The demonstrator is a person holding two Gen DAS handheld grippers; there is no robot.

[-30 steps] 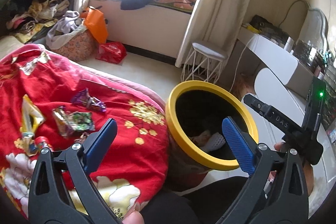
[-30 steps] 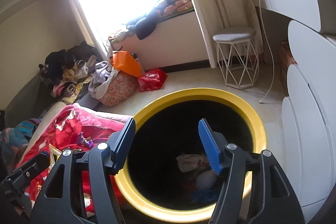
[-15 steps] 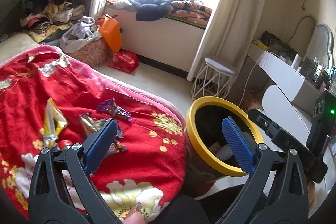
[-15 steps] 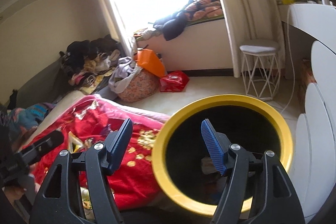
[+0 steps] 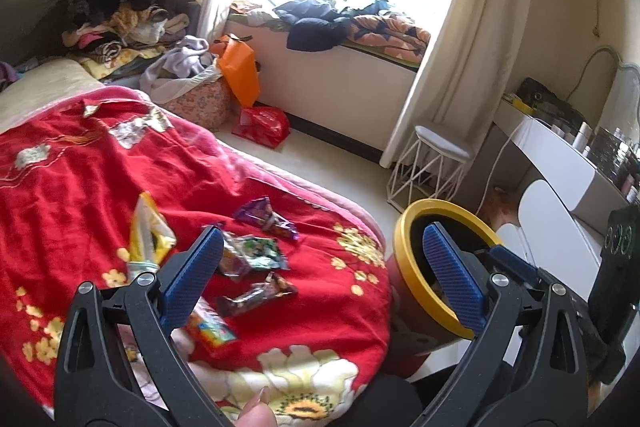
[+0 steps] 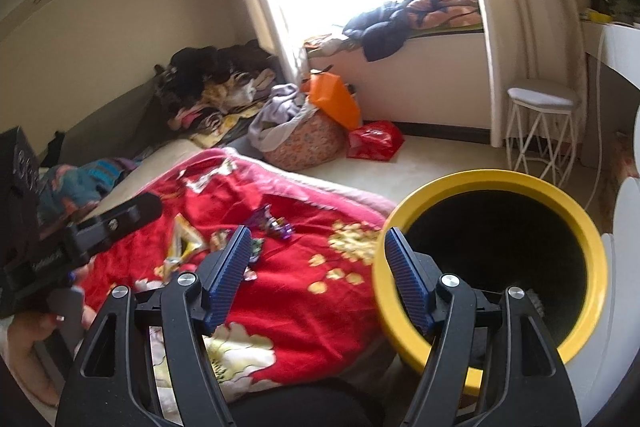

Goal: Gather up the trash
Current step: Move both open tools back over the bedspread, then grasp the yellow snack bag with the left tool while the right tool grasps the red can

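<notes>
Left gripper [image 5: 322, 267]: jaws spread wide, nothing between them, above a red floral blanket [image 5: 100, 167]. Right gripper [image 6: 316, 269]: jaws have just been opening, empty. Trash: several snack wrappers [image 5: 256, 251] scattered on the blanket, near its edge. Yellow-rimmed bin [image 6: 584, 227]: just beside the bed, upright, dark inside.

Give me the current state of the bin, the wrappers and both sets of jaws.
Left gripper: jaws open, empty.
Right gripper: jaws open, just been opening, empty.
Yellow-rimmed bin: upright, no lid, beside the bed.
Wrappers: loose on the red blanket, uncollected.
Curtain: drawn aside.
</notes>
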